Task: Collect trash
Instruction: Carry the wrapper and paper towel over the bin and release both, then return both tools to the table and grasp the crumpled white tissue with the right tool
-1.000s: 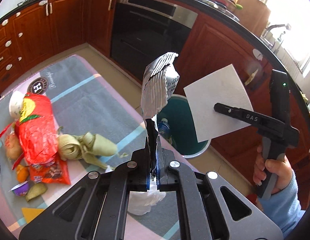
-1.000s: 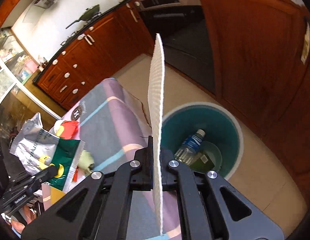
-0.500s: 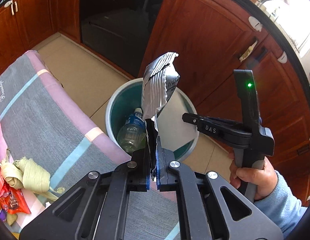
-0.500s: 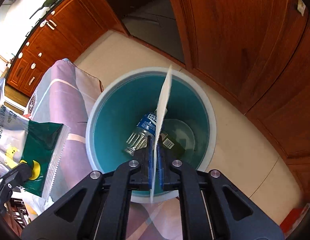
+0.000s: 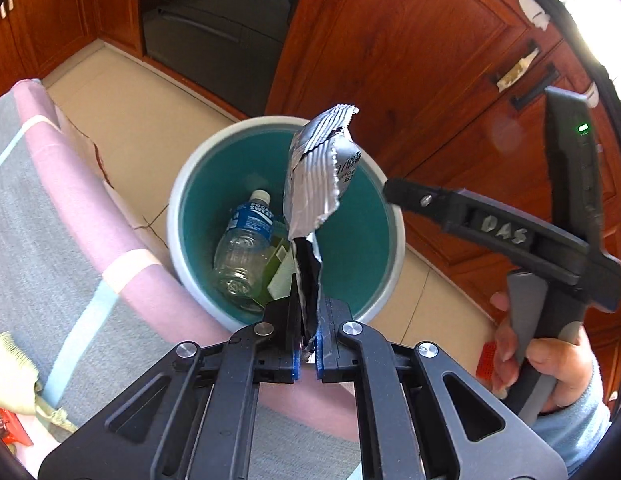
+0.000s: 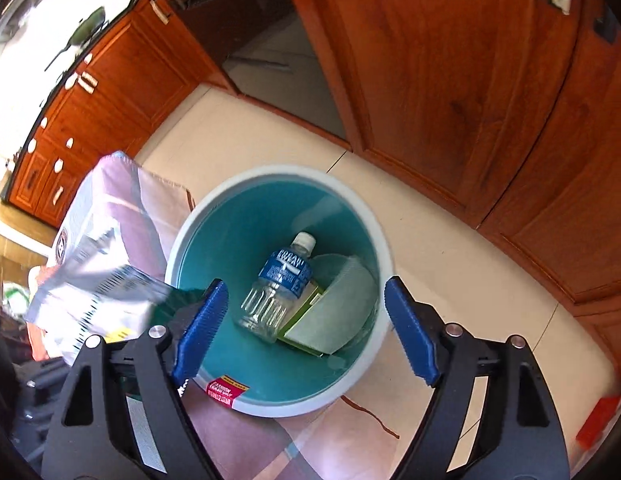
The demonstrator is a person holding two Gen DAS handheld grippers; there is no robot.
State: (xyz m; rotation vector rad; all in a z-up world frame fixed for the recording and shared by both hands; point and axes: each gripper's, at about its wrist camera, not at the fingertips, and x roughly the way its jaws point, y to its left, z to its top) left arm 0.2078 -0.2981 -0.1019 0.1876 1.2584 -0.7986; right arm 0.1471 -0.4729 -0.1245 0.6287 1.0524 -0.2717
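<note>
A teal bin with a white rim stands on the floor beside the table. Inside lie a clear plastic bottle, a green carton and a white paper napkin. My left gripper is shut on a silver foil snack bag and holds it upright above the bin. The bag also shows in the right wrist view at the left. My right gripper is open and empty above the bin; in the left wrist view its arm reaches over the bin's right rim.
A table with a grey and pink striped cloth sits left of the bin. Yellowish peel scraps lie at its left edge. Wooden cabinets and an oven stand behind. A small red object lies on the floor at right.
My right gripper opened and the white napkin dropped into the bin. My left gripper carried the foil bag further over the bin.
</note>
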